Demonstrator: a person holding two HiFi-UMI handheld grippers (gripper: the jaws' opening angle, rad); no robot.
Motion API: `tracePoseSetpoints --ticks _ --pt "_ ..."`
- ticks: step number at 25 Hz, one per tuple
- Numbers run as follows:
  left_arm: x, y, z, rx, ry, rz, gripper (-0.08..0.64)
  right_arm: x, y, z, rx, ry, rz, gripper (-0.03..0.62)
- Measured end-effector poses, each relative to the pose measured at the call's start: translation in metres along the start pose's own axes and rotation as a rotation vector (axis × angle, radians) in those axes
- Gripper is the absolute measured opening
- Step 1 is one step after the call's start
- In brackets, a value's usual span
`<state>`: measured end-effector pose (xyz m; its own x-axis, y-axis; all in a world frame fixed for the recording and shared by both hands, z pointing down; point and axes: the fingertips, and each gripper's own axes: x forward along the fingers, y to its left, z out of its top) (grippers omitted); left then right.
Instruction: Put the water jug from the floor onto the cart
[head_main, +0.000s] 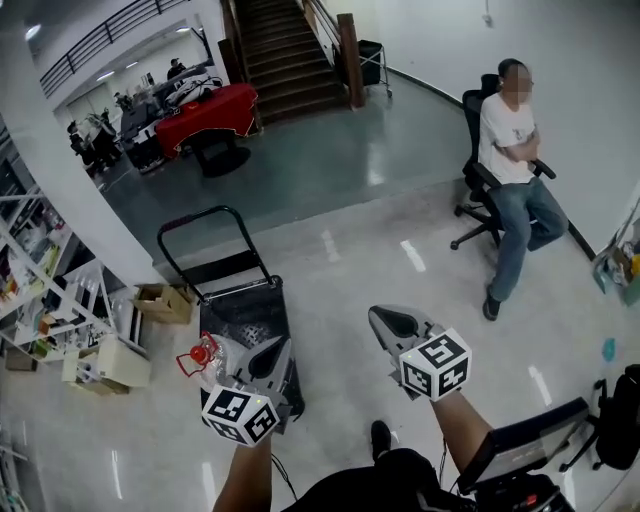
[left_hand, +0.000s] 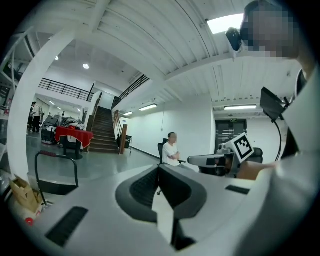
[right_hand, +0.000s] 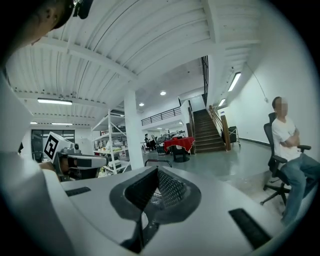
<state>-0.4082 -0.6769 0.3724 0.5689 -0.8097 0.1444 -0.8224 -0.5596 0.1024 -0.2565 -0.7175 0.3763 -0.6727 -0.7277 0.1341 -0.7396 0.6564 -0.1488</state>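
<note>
While its jaws meet (empty), left gripper (head_main: 270, 355) hangs above cart (head_main: 245, 308)

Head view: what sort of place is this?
Likely an open-plan office or lab hall: a staircase, a red-clothed table, an office chair with a person seated, and shelving.

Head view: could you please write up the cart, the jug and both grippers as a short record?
left gripper: shut, empty
right gripper: shut, empty
cart: black, handle upright, on the floor ahead
water jug: clear, red cap, at the cart's near left corner; partly hidden by the left gripper; on or beside the cart unclear
</note>
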Motion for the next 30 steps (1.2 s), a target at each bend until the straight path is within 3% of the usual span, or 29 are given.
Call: tracePoseSetpoints --ticks 5,11,17,24,30 --pt "-0.057 -0.033 -0.027 -0.03 0.004 -0.041 0.002 -0.045 0.054 -0.026 -0.012 0.033 -0.032 0.003" --pt "-0.112 -0.077 -0.032 -0.048 -0.02 -0.059 0.002 -0.112 0.104 -0.034 -0.032 0.051 -0.059 0.003" --pt "-0.147 -0.137 -0.021 -0.004 -0.086 -0.104 0.002 -0.172 0.123 -0.034 -0.03 0.014 -0.054 0.003" --pt "-0.171 -0.238 -0.033 0.006 -0.058 -0.058 0.002 -0.272 0.126 -0.043 -0.013 -0.038 0.013 0.003" --pt "-0.186 -0.347 -0.063 -0.005 -0.023 -0.049 0.002 -0.379 0.117 -0.066 -0.081 0.003 0.038 0.003"
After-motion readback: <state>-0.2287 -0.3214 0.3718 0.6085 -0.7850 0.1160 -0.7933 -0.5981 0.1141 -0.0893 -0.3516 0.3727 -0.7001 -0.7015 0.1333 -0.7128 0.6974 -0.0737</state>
